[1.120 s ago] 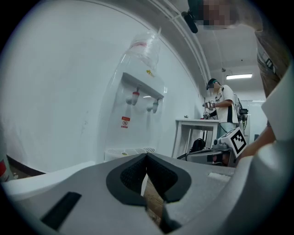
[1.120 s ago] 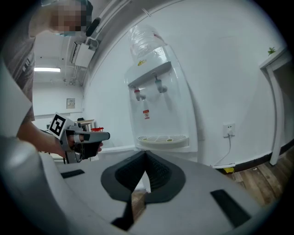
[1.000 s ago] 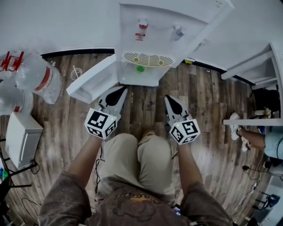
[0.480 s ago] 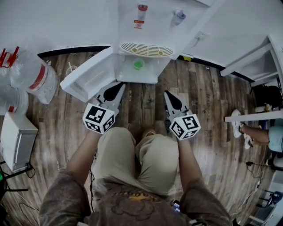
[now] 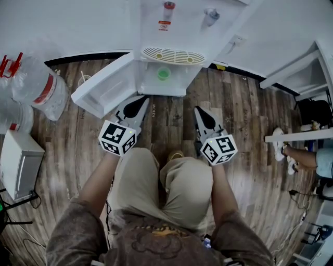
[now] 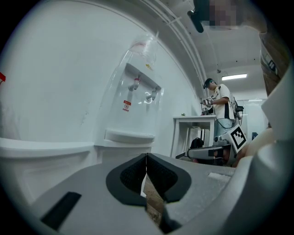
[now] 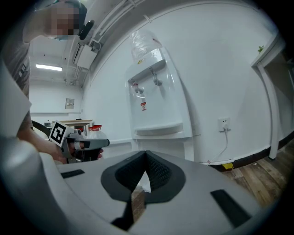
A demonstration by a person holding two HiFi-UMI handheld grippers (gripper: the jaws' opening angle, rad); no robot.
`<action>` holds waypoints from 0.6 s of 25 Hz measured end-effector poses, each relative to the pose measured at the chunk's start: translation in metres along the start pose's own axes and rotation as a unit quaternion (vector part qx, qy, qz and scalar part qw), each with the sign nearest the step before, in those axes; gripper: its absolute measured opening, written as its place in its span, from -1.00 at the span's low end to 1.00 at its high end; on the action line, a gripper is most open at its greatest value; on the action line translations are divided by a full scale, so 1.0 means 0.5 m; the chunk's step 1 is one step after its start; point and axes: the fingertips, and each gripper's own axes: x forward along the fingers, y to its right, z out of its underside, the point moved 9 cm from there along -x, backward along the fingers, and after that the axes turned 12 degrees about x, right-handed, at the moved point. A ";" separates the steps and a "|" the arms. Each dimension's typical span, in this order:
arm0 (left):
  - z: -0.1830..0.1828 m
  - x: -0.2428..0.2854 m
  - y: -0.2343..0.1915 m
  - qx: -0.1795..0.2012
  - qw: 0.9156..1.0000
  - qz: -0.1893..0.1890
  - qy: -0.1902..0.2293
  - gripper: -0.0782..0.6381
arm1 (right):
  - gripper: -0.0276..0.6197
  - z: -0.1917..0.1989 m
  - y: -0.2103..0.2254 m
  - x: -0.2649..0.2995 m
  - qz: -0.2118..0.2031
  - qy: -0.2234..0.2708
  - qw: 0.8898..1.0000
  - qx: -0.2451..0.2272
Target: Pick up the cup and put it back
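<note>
Head view: your left hand-held gripper (image 5: 138, 103) and right hand-held gripper (image 5: 201, 116) both have jaws together, empty. The green cup (image 5: 163, 74) sits inside the water dispenser (image 5: 151, 31).

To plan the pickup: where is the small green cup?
Head view, top centre: the small green cup sits in the open cabinet of the white water dispenser.

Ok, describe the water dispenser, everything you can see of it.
The water dispenser is a white, plastic-looking tower standing upright on the wood floor against the white wall. A clear bottle sits on top. Its front carries a red tap, a second tap, a red-and-white label and an oval slotted drip tray. Its lower door is swung open, and a green cup stands inside.
</note>
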 end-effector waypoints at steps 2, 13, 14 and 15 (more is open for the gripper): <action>0.000 0.002 0.002 -0.001 1.000 0.003 0.003 -0.77 | -0.91 0.000 -0.003 -0.001 0.000 0.000 1.000 -0.001; 0.035 0.029 0.007 -0.013 1.000 0.017 0.008 -0.22 | -0.91 0.004 -0.017 0.007 -0.007 -0.008 1.000 -0.004; 0.040 0.031 0.005 -0.014 1.000 0.016 0.008 -0.18 | -0.91 0.004 -0.018 0.007 -0.009 -0.008 1.000 -0.003; 0.046 0.034 0.003 -0.016 1.000 0.015 0.008 -0.14 | -0.91 0.004 -0.019 0.007 -0.011 -0.008 1.000 0.000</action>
